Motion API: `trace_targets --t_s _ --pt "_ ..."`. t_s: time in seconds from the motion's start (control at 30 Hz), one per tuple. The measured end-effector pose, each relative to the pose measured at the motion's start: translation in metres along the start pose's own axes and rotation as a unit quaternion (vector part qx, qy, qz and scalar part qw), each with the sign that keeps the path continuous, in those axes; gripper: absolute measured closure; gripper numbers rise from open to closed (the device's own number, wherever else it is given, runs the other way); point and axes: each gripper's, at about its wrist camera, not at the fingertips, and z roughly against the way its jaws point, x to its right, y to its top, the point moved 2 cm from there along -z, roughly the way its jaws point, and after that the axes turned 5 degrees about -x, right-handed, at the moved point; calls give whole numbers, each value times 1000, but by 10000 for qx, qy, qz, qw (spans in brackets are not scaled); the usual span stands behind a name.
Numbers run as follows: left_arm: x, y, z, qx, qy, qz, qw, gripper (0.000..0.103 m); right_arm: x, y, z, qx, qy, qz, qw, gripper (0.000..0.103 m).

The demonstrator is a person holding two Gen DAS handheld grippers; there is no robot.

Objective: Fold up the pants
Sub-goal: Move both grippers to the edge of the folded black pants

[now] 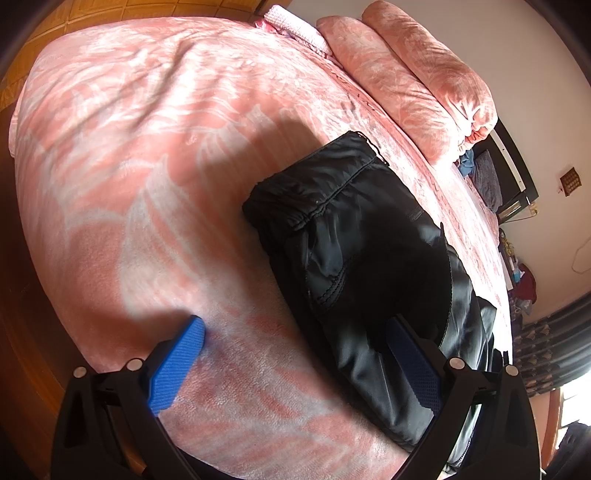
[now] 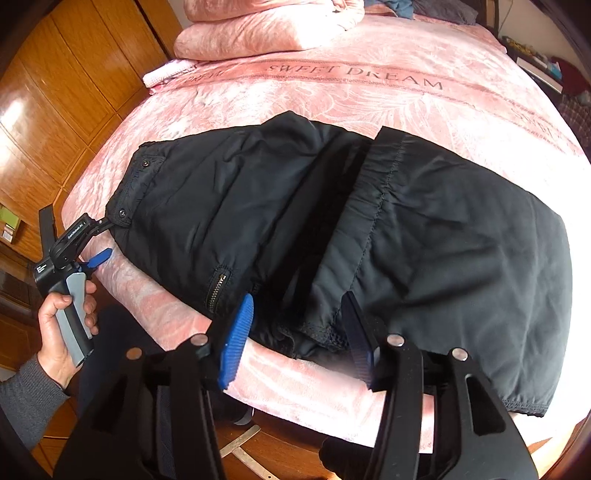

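Black pants (image 2: 369, 221) on bed (image 2: 369, 74) (folded)

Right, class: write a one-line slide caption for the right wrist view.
Open right gripper over folded black pants on a pink bed.

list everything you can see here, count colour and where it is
pants: one, black, partly folded across the near side of the bed
blanket: one, pink, patterned, covers the bed
folded quilts: stack, pink, at the head of the bed
wardrobe: one, orange-brown wood, beside the bed
left tool: one, black with blue pads, open at the pants' snap-button corner
right tool: one, black with blue pads, open over the pants' near edge
hand: one, grey sleeve, holds the left tool's handle
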Motion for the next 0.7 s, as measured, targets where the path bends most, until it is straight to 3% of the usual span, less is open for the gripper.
trace_targets --t_s 0.17,0.3,0.43,0.5,0.63,0.7 --pt "-3 0 1 -29 -178 131 9998 4 -11 10 23 58 -2 321 9995 29" --pt "-14 6 4 -84 -592 480 9971 4 -26 17 32 65 -54 645 9979 24" --pt "-32 27 7 -196 -1322 1355 9817 4 -38 22 33 -8 -18 848 9964 24" --pt "-38 40 0 -443 -1482 1618 9746 4 -44 26 33 -44 32 919 9958 24" --pt "-43 60 -14 -784 -2032 1940 9565 4 -55 41 30 -142 217 986 9948 24" --pt "-42 65 -23 -990 -1965 1942 9560 4 -63 50 27 -198 357 1027 9939 24"
